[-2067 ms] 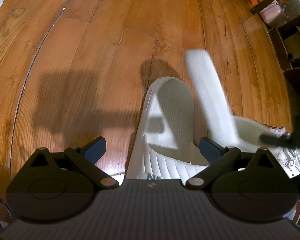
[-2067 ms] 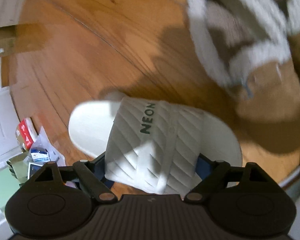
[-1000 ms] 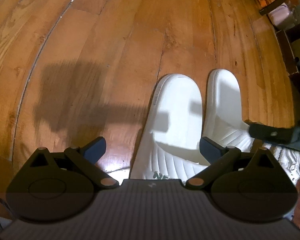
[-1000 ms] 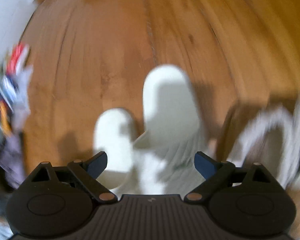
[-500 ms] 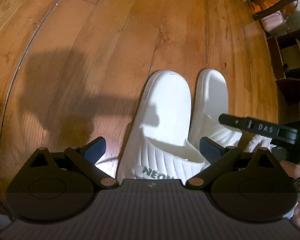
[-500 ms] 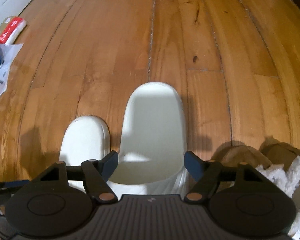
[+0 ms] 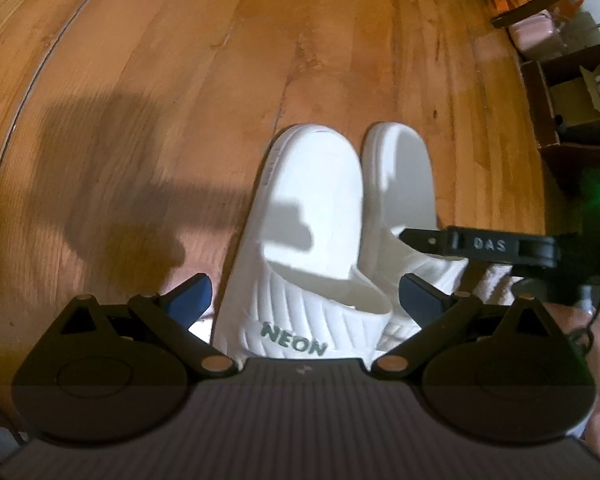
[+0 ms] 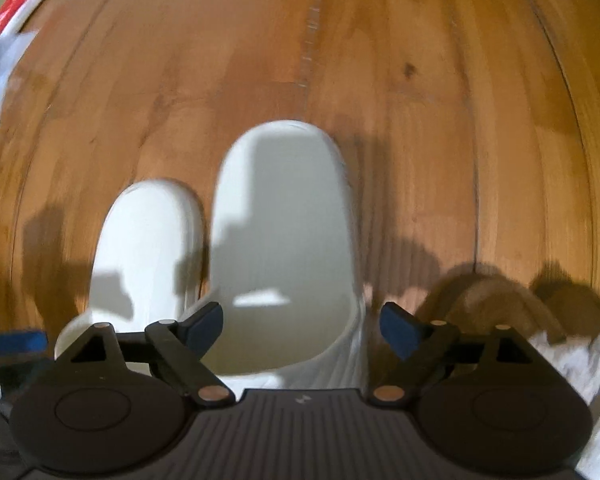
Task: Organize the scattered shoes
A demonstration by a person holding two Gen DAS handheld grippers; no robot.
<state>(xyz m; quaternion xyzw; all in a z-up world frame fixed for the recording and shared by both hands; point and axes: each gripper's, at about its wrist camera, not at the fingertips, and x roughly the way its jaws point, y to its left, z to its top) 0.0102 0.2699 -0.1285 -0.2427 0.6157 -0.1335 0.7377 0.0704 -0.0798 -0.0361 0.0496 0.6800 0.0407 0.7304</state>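
1. White moulded "NEON" slide [image 7: 300,240] lies on the wooden plank floor [image 7: 180,80], beside its matching white slide [image 7: 400,184].
2. Left gripper [image 7: 304,296] spread, straddling it untouched.
3. Right gripper [image 8: 300,328] opening over the other, pads clear.

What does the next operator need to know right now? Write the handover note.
Left claw: open, straddling the NEON slide, not pressing it.
Right claw: jaws opening around the second white slide, no grip.
Both slides lie side by side on the wooden floor, toes pointing the same way.
Done: the white pair is lined up.
Left: a fluffy slipper at the right edge of the right wrist view, not yet sorted.
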